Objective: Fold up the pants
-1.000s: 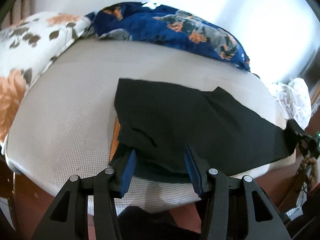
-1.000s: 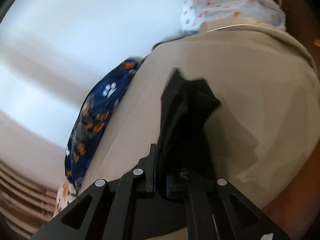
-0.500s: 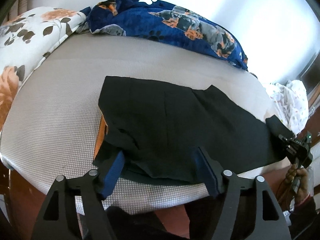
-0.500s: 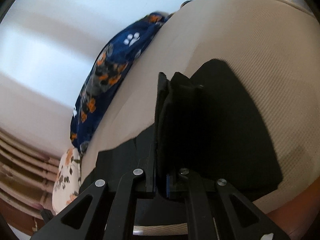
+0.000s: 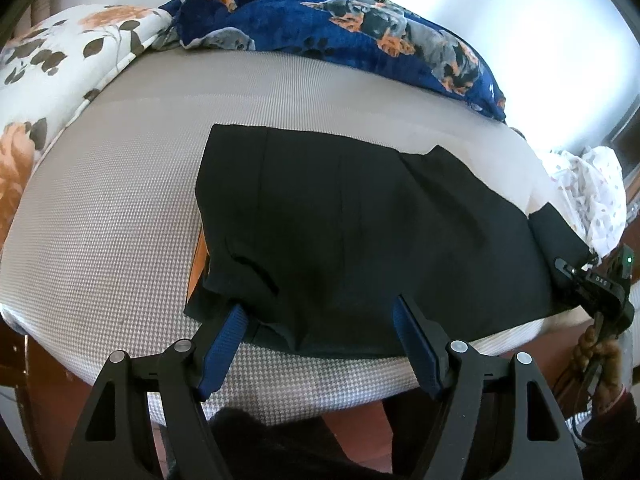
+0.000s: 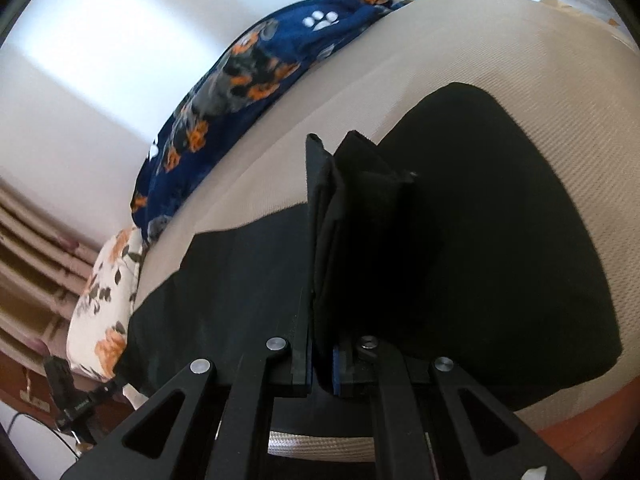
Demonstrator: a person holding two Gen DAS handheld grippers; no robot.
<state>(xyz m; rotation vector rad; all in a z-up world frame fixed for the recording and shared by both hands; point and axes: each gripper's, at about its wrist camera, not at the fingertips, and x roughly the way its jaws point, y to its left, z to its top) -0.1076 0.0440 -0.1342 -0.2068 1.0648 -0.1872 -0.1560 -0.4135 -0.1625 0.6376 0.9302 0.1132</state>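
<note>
The black cloth pants (image 5: 360, 224) lie flat across the grey woven bed (image 5: 100, 220) — soft, limp, best taken at corners. My right gripper (image 6: 320, 364) pinches their leg end; my left gripper (image 5: 320, 344) gapes at their near edge.

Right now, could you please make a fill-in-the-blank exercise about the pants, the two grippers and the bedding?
1. The pants are ____ in colour.
2. The right gripper is ____ on a bunch of the pants.
3. The left gripper has its jaws ____.
4. The blanket behind the pants has a ____ ground with dogs and paw prints.

Missing words: black; shut; open; blue
</note>
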